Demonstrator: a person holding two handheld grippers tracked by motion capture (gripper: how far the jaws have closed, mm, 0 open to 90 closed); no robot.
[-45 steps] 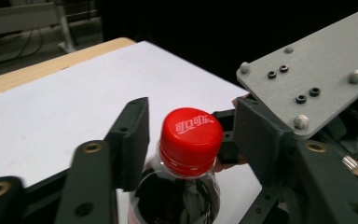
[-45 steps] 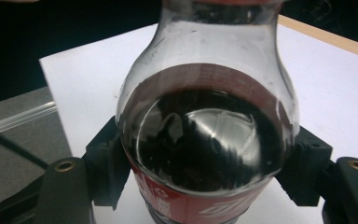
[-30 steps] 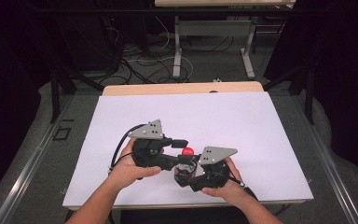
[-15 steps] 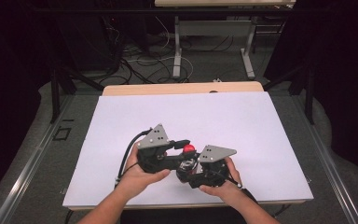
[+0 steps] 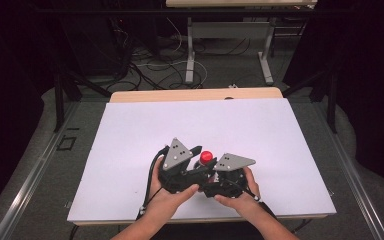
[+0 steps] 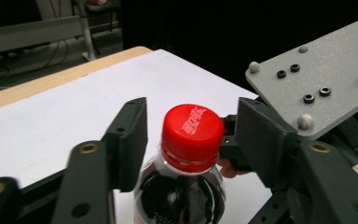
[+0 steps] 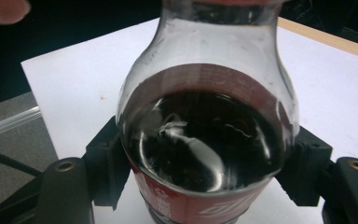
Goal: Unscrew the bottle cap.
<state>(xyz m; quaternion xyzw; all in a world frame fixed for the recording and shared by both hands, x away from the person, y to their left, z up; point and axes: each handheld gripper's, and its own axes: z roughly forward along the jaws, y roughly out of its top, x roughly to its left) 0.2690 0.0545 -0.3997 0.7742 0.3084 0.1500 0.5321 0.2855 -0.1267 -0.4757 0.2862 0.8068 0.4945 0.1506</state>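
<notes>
One left gripper view reveals the bottle's red cap (image 6: 193, 128) lettering.

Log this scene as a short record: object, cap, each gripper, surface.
object: cola bottle, dark drink inside, upright
cap: red cap, on the bottle
left gripper: jaws on either side of the cap with gaps showing, just been opening
right gripper: clamped on the bottle's body
surface: white tabletop, wooden edge at the far side

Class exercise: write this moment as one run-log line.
right tool: shut on bottle body | left tool: jaws just opened, flanking red cap, not gripping | bottle: upright, cap on
</notes>
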